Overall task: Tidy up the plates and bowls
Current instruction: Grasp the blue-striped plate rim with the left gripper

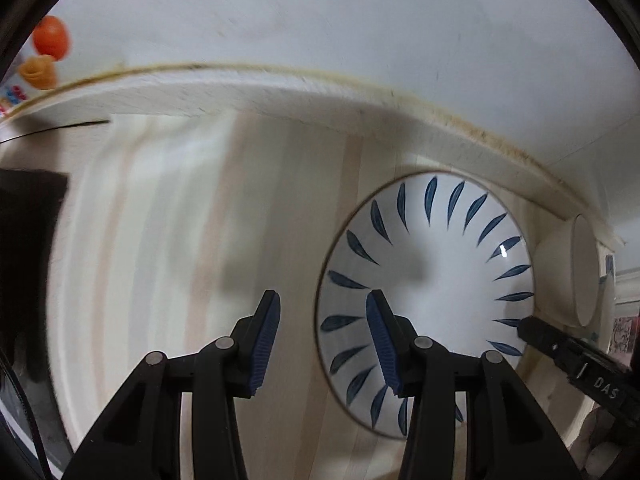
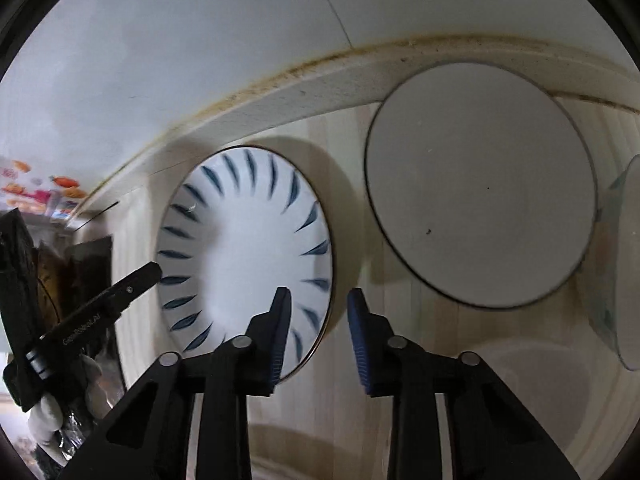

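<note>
Right wrist view | pale wood worktop (image 2: pixel 360 264) against white wall (image 2: pixel 200 40) | one blue-leaf bowl (image 2: pixel 248 248), one plain plate (image 2: pixel 480 184) | right claw (image 2: pixel 318 320) and left claw (image 1: pixel 322 340) both open, empty.

Your left wrist view looks steeply down along its fingers onto the pale wooden counter (image 1: pixel 248 208), close above it, with the blue-leaf bowl (image 1: pixel 436 264) at right. Your right wrist view faces likewise downward, with the same bowl (image 2: pixel 248 248) at left and a plain white plate (image 2: pixel 480 184) at right. Both views share that bowl and the wall edge behind it.
</note>
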Action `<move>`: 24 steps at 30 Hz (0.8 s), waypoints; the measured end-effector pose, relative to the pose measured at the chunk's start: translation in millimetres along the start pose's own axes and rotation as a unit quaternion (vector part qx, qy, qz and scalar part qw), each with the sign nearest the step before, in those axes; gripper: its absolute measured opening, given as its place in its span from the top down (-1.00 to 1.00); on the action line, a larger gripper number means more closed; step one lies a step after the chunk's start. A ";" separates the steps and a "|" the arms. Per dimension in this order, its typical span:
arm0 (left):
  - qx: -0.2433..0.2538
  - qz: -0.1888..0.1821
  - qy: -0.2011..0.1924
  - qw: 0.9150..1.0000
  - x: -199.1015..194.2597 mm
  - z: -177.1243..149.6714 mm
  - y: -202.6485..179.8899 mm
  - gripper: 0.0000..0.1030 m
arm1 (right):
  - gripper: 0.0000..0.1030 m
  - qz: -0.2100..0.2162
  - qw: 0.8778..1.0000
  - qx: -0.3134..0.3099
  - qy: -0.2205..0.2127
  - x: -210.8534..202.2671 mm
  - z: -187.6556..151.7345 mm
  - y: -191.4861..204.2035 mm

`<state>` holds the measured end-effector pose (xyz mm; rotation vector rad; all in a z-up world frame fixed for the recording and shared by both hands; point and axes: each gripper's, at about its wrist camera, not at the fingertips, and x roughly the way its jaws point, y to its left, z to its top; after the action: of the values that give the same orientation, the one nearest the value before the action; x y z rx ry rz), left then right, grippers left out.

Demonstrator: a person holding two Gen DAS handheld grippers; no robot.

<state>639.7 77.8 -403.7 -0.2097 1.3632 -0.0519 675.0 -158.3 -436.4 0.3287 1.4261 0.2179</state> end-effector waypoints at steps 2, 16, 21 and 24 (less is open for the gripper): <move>0.001 -0.009 0.003 1.000 7.4 -1.1 -1.5 0.30 | 0.64 -0.006 1.000 -0.002 -0.005 3.9 2.0 -1.3; 0.023 -0.007 -0.048 0.999 -36.5 -29.7 -10.6 0.51 | 0.76 -0.024 0.999 -0.038 -0.025 1.4 -7.4 10.7; 0.025 -0.013 -0.072 0.997 -75.6 -49.4 -13.9 0.51 | 0.76 -0.011 0.998 -0.044 -0.038 -26.2 -23.2 15.0; 0.030 -0.008 -0.087 0.996 -100.7 -59.9 -19.5 0.51 | 0.76 -0.002 0.998 -0.050 -0.047 -45.6 -37.9 17.0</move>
<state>562.0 67.5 -314.4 -0.1719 1.1844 -0.0859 632.2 -154.4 -392.3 0.2498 1.3186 0.2662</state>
